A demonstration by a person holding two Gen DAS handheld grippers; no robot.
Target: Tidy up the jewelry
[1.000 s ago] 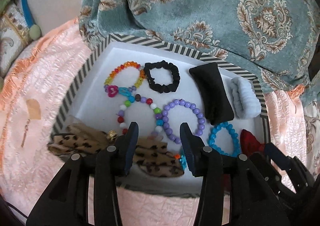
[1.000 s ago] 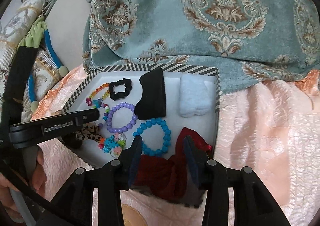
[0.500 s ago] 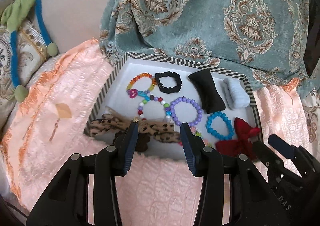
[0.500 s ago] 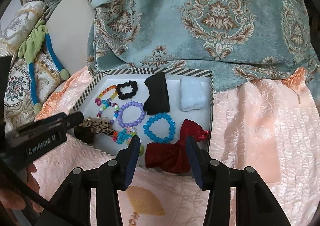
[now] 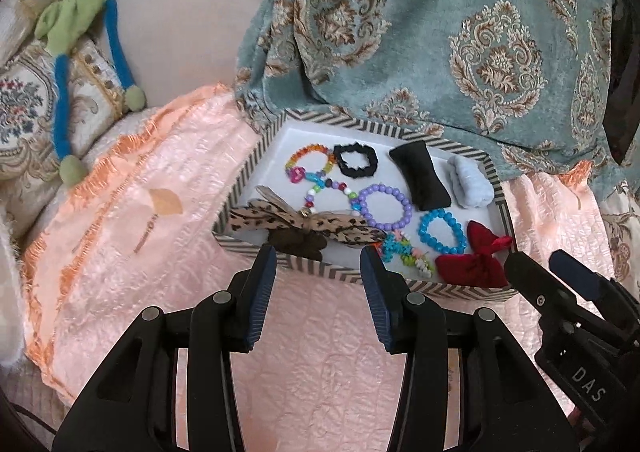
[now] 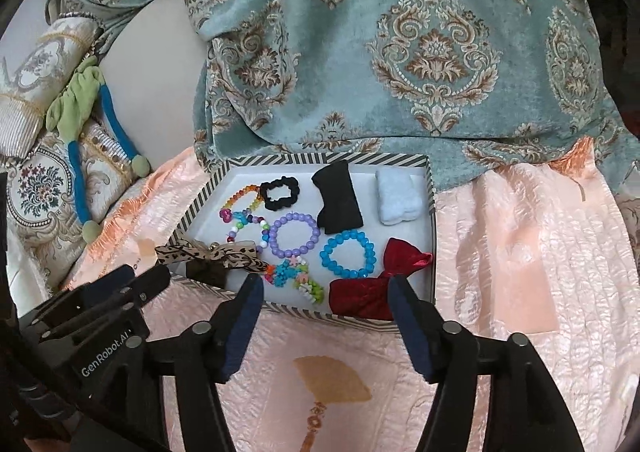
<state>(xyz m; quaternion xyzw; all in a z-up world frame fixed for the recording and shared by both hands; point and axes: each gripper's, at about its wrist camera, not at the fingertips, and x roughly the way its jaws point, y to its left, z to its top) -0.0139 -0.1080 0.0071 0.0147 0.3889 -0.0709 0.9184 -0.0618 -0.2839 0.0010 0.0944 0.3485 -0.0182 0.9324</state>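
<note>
Both claws spread, empty; right claw (image 6: 326, 292) jaws just opened wider. Red bow (image 6: 376, 284) sits in tray (image 6: 320, 159) just ahead; left claw (image 5: 318, 264) near leopard bow (image 5: 304, 222).

The left gripper (image 5: 318, 266) hangs with jaws apart and nothing between them — only peach quilt (image 5: 320, 352) beneath. Just beyond the tips sits the striped tray (image 5: 256, 150); the leopard bow (image 5: 296, 222) lies ahead of the left jaw, the red bow (image 5: 478, 258) right of the right jaw.
</note>
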